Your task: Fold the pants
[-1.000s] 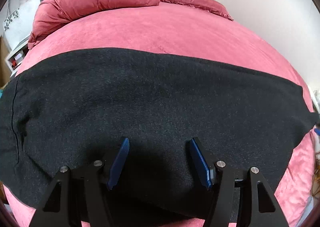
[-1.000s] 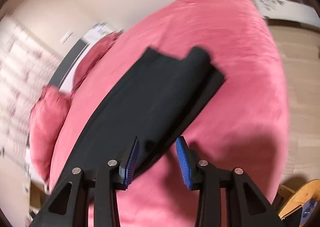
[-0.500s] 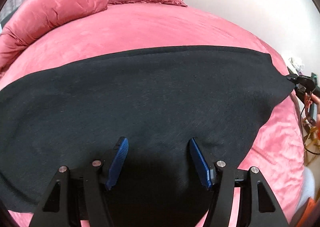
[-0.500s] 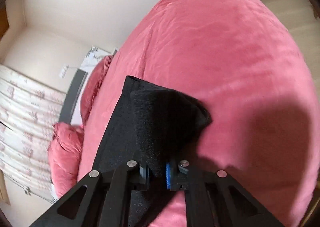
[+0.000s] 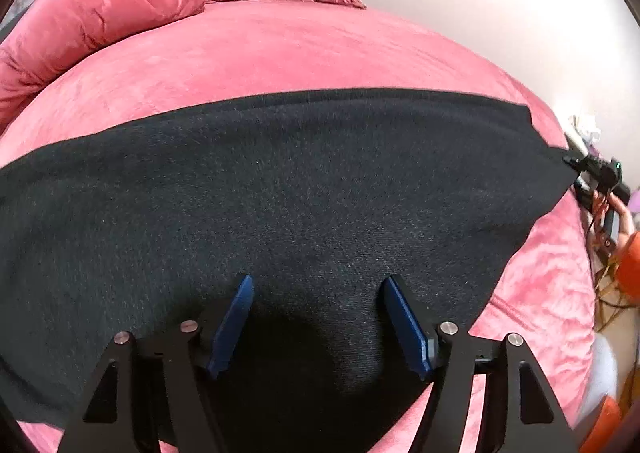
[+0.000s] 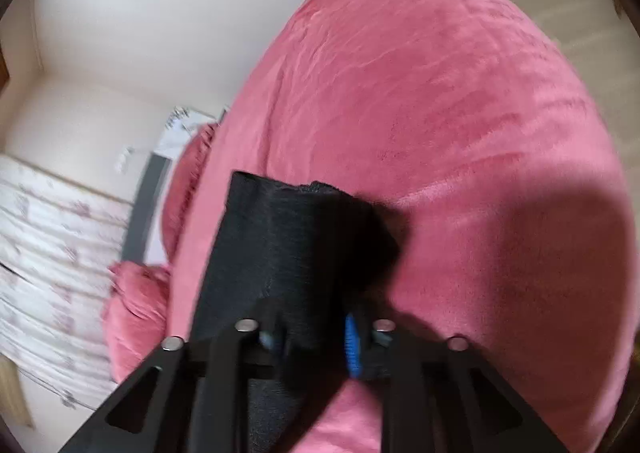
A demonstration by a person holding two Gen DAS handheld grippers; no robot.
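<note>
Fabric fills the near part of the left wrist view: the black pants (image 5: 304, 193) lie flat on the pink bed (image 5: 280, 53), and the left gripper (image 5: 318, 321) hovers just above them with its blue pads spread wide and nothing between them. It is released, and it points at the middle of the garment, not at an end.

The long axis of the pants runs across this view, from the left edge to the right edge, so the garment lies sideways to the left gripper. At the far right end of this band, the right gripper (image 5: 592, 169) is seen small, touching the corner of the cloth, which looks pulled up a little there.

In the right wrist view the same end is very near. The right gripper (image 6: 312, 337) is clenched on the edge of the pants (image 6: 296, 245); the cloth rises between the jaws and hides most of one pad. This picture is a little blurred. From this gripper the pants stretch away, toward the pillows (image 6: 136, 317) at the head of the bed.

I judge that the coming fold turns on this axis: the right hand holds one end and would carry it along the length, toward the opposite end at the left. The left gripper is nearer to the middle, where the crease would probably fall.

Farther away, the duvet roll (image 5: 92, 17) and the wall lie well apart from the pants.
</note>
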